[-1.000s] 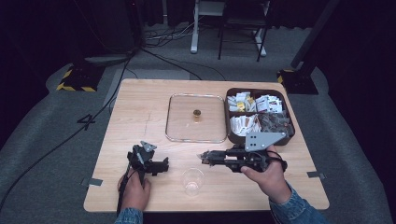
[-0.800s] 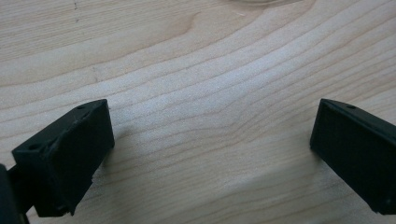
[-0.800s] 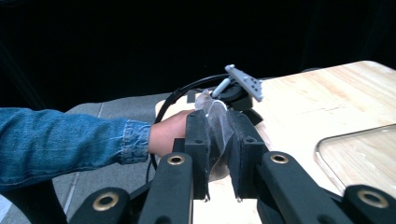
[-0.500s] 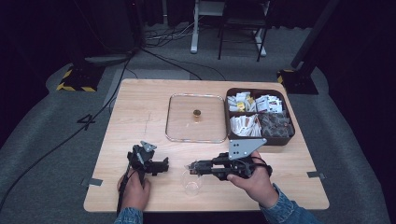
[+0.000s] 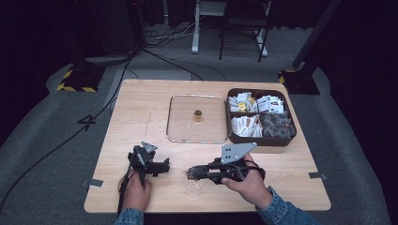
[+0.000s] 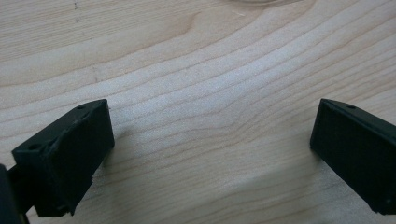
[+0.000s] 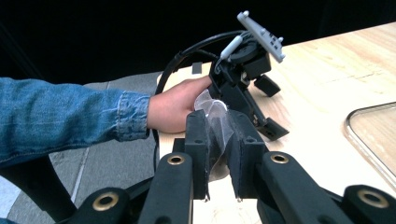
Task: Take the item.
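Observation:
A small clear plastic cup point(image 5: 193, 187) stands near the table's front edge, between my two hands. My right gripper point(image 5: 191, 174) reaches in from the right and is shut on the cup's wall. In the right gripper view the crumpled clear plastic cup point(image 7: 215, 122) is squeezed between the two jaws of my right gripper point(image 7: 218, 140). My left gripper point(image 5: 163, 166) rests on the wood to the left of the cup. It is open, and bare wood lies between the jaws of the left gripper point(image 6: 210, 144). The right gripper view shows the left gripper point(image 7: 271, 107) just behind the cup.
A clear square tray point(image 5: 178, 133) holds a small gold item point(image 5: 198, 114) at mid-table. Beside it on the right sits a brown box point(image 5: 261, 139) with several packets. The wooden table point(image 5: 141, 112) has bare room at the left. Cables trail off the near-left edge.
My right gripper has moved left and toward the front edge, down to the cup, and now pinches its wall. The left gripper has stayed put.

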The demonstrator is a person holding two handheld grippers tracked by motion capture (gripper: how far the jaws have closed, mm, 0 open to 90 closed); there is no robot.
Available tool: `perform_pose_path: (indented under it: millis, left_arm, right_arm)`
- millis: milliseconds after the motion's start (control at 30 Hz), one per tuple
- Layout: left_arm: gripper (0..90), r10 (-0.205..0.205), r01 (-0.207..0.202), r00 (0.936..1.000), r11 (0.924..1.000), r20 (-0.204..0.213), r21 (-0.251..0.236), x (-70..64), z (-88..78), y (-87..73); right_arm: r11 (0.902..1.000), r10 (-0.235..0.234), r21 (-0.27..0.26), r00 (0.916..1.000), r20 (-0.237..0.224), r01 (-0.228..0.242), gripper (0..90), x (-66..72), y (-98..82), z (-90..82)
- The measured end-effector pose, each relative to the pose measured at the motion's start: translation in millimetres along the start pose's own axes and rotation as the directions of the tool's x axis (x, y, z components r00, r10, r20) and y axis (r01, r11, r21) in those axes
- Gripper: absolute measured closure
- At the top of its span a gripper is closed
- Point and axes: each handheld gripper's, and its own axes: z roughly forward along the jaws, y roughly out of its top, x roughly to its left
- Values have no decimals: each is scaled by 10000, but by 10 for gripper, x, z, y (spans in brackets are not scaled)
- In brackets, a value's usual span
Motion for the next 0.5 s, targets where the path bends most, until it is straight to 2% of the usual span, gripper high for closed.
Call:
perform_pose_path:
  millis: [233,500]
  left_arm:
    - [0,1,-1,10000,10000,0,-1,0,0,0]
    - [0,1,-1,10000,10000,-3,-2,0,0,0]
  right_arm:
    - [9995,-64,320,9998,-205,71,801,25,-39,75]
    - [9961,-36,887,10000,1,36,801,2,-105,142]
